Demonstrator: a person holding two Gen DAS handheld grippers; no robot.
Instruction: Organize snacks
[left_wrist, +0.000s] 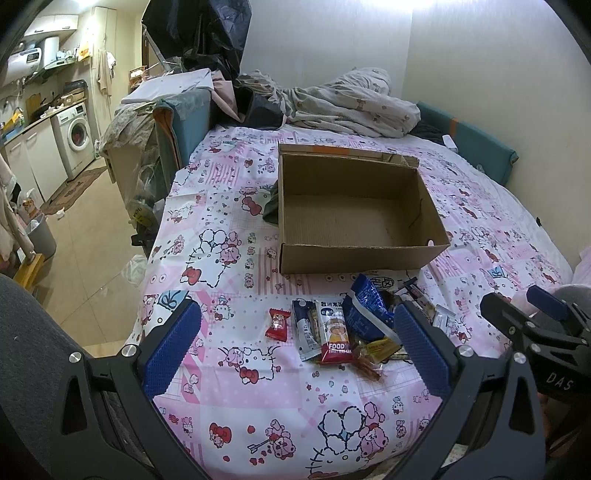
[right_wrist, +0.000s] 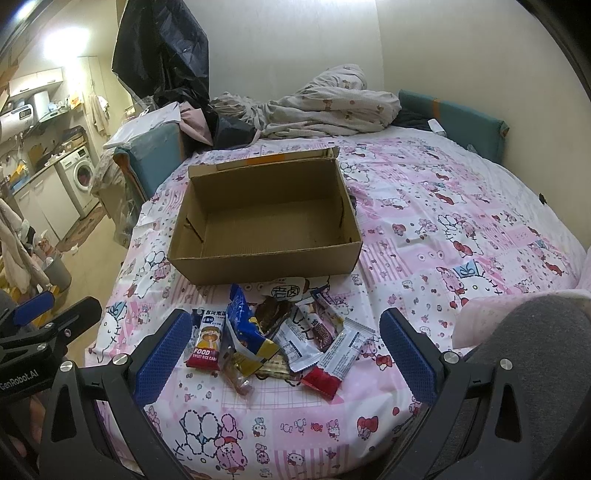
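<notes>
An empty cardboard box (left_wrist: 354, 258) (right_wrist: 266, 267) stands open on the pink cartoon-print bedsheet (left_wrist: 229, 387). In front of it lies a loose pile of snacks: a red wrapped candy (left_wrist: 277, 324), a rice cake bar (left_wrist: 334, 338) (right_wrist: 208, 341), a blue packet (left_wrist: 364, 314) (right_wrist: 243, 325), a brown packet (right_wrist: 273, 312) and a white-and-red bar (right_wrist: 332, 363). My left gripper (left_wrist: 297, 347) is open just above the sheet, its fingers straddling the left part of the pile. My right gripper (right_wrist: 284, 352) is open around the pile's right part. Neither holds anything.
A crumpled duvet (left_wrist: 351, 103) lies behind the box, against teal cushions (left_wrist: 476, 144). A dark cloth (left_wrist: 271, 206) sits by the box's left wall. The bed edge drops to the floor on the left, near a bin (left_wrist: 40, 236). A grey-clad knee (right_wrist: 535, 350) is at right.
</notes>
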